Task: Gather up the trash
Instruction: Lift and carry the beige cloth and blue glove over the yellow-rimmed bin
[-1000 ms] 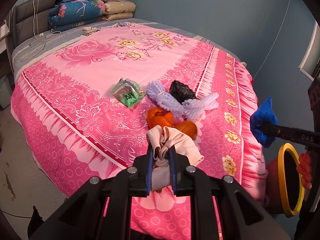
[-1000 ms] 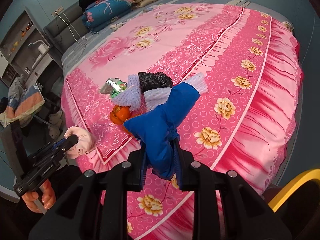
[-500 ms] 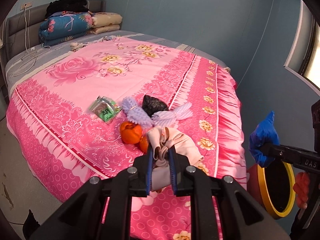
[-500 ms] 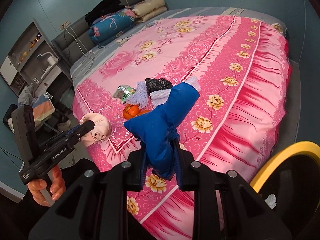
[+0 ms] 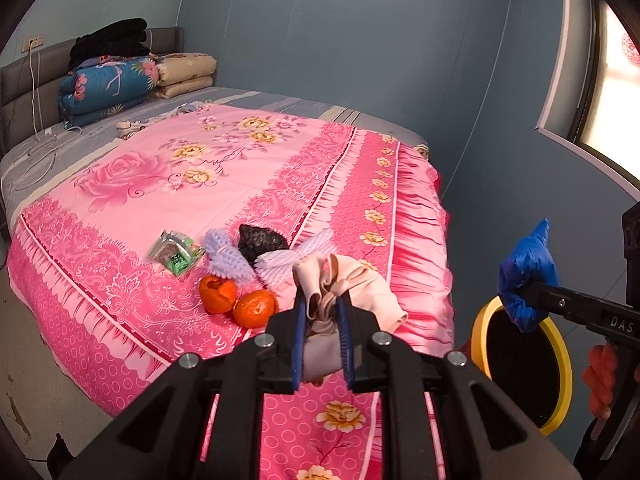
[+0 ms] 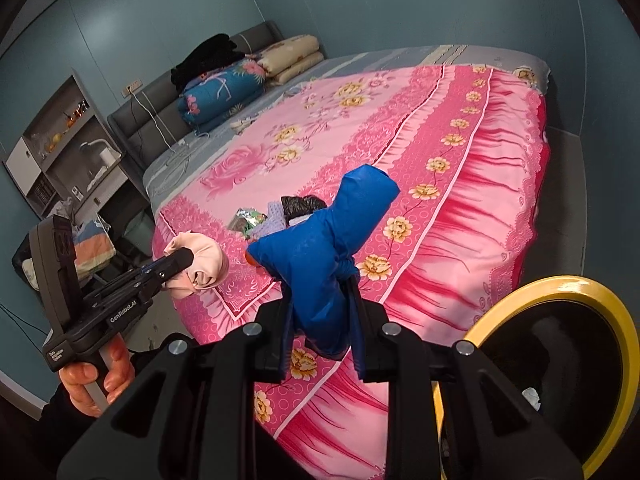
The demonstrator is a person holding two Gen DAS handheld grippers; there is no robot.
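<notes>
Trash is gripped on both sides: a crumpled beige wad (image 5: 344, 288) is pinched between the blue-lined fingers of the left gripper (image 5: 323, 320), and a knotted blue bag (image 6: 320, 256) is clamped in the right gripper (image 6: 322, 312). The blue bag stands with its long axis running up and away from the fingers, tilted toward the right, its open-looking end pointing at the bed (image 6: 360, 128). The beige wad bulges up and forward out of the left fingers, spilling to their right.

From the right wrist view, the left gripper is held level out to the left, a bare hand (image 6: 94, 380) wrapped round its grip, the wad hanging over the bed's near corner. From the left wrist view, the right gripper (image 5: 532, 300) reaches in from the right, level, with the blue bag directly above a yellow-rimmed bin (image 5: 480, 320) standing beside the bed.

Ahead of the left gripper, more litter lies on the pink floral bedspread: two pieces of orange peel (image 5: 236, 300), a green foil wrapper (image 5: 176, 252), two pale foam fruit nets (image 5: 224, 256) and a black bag (image 5: 260, 240) between them. Folded quilts (image 5: 112, 88) are stacked at the headboard beyond.
</notes>
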